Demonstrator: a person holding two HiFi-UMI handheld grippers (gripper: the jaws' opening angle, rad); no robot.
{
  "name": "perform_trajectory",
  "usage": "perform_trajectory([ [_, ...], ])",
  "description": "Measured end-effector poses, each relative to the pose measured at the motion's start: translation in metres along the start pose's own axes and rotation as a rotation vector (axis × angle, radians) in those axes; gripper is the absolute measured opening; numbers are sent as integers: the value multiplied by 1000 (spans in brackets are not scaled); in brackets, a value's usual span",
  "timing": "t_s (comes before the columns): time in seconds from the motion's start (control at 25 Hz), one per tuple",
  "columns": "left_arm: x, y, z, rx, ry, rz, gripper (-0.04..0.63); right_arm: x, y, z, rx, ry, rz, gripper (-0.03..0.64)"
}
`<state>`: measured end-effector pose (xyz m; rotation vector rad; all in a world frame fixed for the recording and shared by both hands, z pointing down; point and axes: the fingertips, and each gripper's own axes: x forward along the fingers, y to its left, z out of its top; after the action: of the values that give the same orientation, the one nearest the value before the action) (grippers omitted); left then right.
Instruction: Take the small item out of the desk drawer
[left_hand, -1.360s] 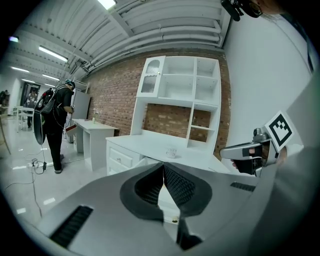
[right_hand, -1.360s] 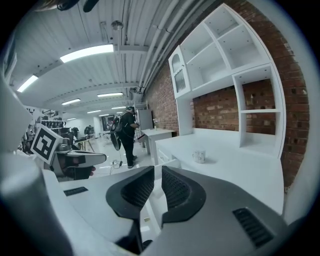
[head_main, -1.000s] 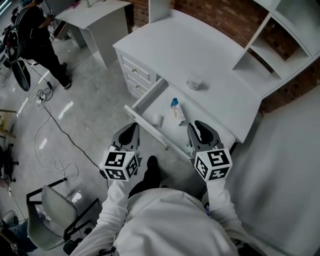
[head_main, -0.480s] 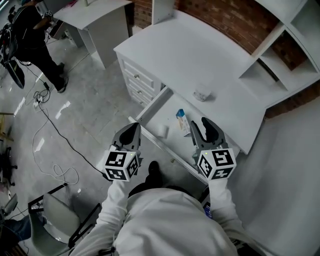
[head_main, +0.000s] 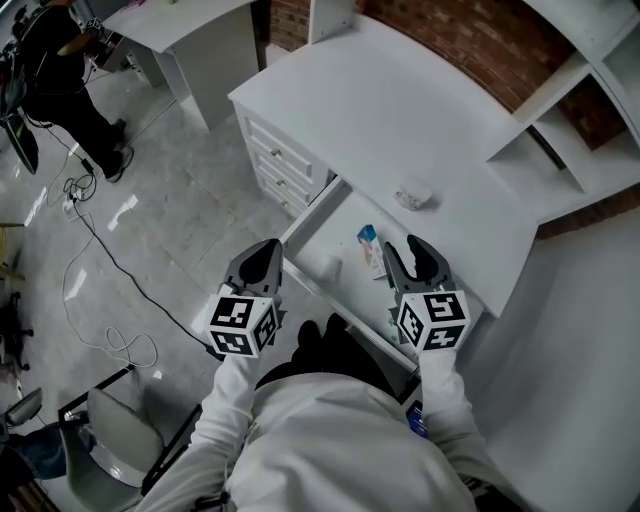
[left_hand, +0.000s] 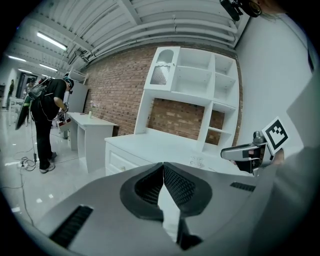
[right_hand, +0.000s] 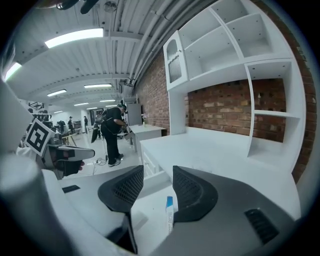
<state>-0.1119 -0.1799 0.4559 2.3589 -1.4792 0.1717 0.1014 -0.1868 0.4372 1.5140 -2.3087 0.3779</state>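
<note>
**Inspector:** State of the tools at the drawer?

**Assessor:** The left gripper (head_main: 268, 248) (left_hand: 163, 167) hung just outside the drawer's (head_main: 312, 210) front left corner, jaws together and empty. The right gripper (head_main: 404, 250) (right_hand: 158, 175) stood over the drawer's front edge. Its jaws had just been opening and stood wide, with nothing between the pads.

**Inspector:** And the item?

**Assessor:** The drawer was already pulled out. The blue-and-white box (head_main: 371, 250) (right_hand: 169, 215) lay untouched on the drawer floor, beyond the right gripper, with a small white object (head_main: 329, 267) to its left. Grasp and removal were outstanding.

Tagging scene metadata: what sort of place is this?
Probably an indoor workshop or lab staged as a study: white desk with an open drawer, shelf unit on a brick wall, cables across the glossy floor.
</note>
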Motion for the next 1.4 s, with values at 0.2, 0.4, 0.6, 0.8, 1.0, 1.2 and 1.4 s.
perform_trajectory([
  [0.2,9,7,0,2,17,4,20,20,-8,-27,9,87,4,195],
  [0.4,17,14,3,3,18,17,20,43,-16,-58,13,192,21,195],
  [0.6,23,22,4,-2,19,30,20,67,-24,-89,7,301,13,198],
  [0.8,30,25,4,-4,26,37,20,86,-28,-121,9,414,31,217],
  [1.0,35,28,2,-12,39,46,20,98,-29,-156,0,540,56,218],
  [1.2,38,31,0,-18,49,50,20,103,-33,-185,0,641,41,216],
  [1.4,41,31,-1,-19,55,48,20,104,-36,-201,-9,708,27,211],
])
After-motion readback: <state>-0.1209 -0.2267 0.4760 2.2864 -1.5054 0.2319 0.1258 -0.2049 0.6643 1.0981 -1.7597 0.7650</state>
